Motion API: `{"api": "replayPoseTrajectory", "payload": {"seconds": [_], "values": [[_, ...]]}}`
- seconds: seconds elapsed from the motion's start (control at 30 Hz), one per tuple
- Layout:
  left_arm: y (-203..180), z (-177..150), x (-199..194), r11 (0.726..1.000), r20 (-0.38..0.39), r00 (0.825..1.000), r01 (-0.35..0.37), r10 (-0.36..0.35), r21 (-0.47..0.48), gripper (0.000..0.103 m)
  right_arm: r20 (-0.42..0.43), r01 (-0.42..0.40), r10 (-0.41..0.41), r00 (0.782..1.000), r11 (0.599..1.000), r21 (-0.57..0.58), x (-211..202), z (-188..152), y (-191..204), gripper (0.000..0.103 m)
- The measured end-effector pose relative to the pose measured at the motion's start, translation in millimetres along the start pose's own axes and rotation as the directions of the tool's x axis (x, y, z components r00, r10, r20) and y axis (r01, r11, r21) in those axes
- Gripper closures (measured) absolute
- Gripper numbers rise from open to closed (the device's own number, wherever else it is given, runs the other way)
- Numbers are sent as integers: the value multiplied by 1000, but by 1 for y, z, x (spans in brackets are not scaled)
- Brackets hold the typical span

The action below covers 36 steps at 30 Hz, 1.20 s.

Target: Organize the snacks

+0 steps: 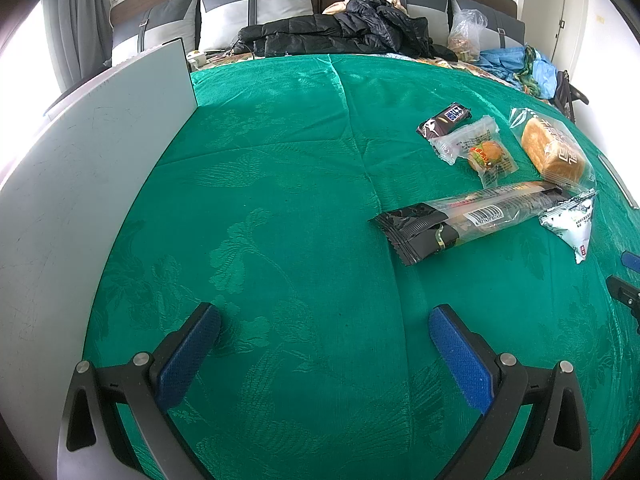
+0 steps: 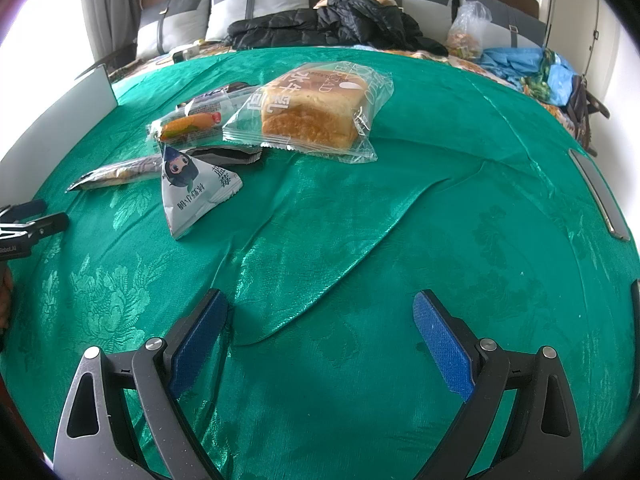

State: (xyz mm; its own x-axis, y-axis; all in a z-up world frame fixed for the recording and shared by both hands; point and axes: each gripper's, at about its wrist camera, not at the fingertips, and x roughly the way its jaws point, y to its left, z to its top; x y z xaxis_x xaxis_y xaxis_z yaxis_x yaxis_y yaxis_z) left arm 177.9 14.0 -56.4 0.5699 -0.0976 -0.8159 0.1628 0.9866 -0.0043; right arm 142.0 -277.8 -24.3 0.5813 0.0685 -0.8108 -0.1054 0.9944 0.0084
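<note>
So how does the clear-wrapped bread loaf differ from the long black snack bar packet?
The clear-wrapped bread loaf is blocky and tan; the long black snack bar packet is slim and flat. The loaf's wrapper is see-through, the packet's mostly dark. Both lie sealed on the green cloth.

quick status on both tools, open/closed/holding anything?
Left tool: open, holding nothing, above bare green cloth.
Right tool: open, holding nothing, short of the bread pack.
</note>
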Motion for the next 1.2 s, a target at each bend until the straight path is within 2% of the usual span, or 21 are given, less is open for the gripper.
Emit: {"api": "replayPoseTrajectory", "payload": {"seconds": [0.23,0.37,0.47,0.57,0.63,0.77,0.83,0.87,0.9,0.97,1.0,1.13,1.2], "values": [[0,-1,-2,1000,-2,1000,0,0,7,0,0,0,0,1000,1000,0,0,0,0,7],[-2,-1,-12,996,-90,995,53,-46,74,0,0,0,0,1000,1000,0,0,0,0,7],[-9,19,-29,989,-45,996,78,-73,123,0,0,0,0,1000,1000,0,0,0,0,7],[-30,55,-33,970,-40,989,146,-141,196,0,0,0,0,1000,1000,0,0,0,0,7],[-51,75,-20,948,-79,983,183,-168,259,0,0,2,-2,1000,1000,0,0,0,0,7],[-89,87,15,909,-116,984,168,-133,381,2,0,0,0,1000,1000,0,0,0,-1,7],[-102,82,29,885,-144,985,154,-99,440,15,0,0,0,1000,1000,1,0,1,-1,7],[-108,76,37,869,-182,980,160,-82,469,31,0,0,0,1000,1000,0,0,1,-1,7],[-106,75,34,872,-173,977,190,-124,451,52,0,1,-1,1000,1000,1,1,1,-1,7],[-96,73,30,902,-188,974,195,-130,386,71,0,0,0,1000,1000,1,1,1,-2,7],[-90,69,24,919,-182,975,186,-128,348,77,0,0,0,1000,1000,2,1,1,-3,7],[-52,29,-9,981,-193,972,157,-133,115,78,0,0,0,1000,1000,2,0,1,-4,7],[-25,-1,-32,990,-196,970,136,-141,-40,78,0,1,-1,1000,1000,2,1,1,-4,7]]}}
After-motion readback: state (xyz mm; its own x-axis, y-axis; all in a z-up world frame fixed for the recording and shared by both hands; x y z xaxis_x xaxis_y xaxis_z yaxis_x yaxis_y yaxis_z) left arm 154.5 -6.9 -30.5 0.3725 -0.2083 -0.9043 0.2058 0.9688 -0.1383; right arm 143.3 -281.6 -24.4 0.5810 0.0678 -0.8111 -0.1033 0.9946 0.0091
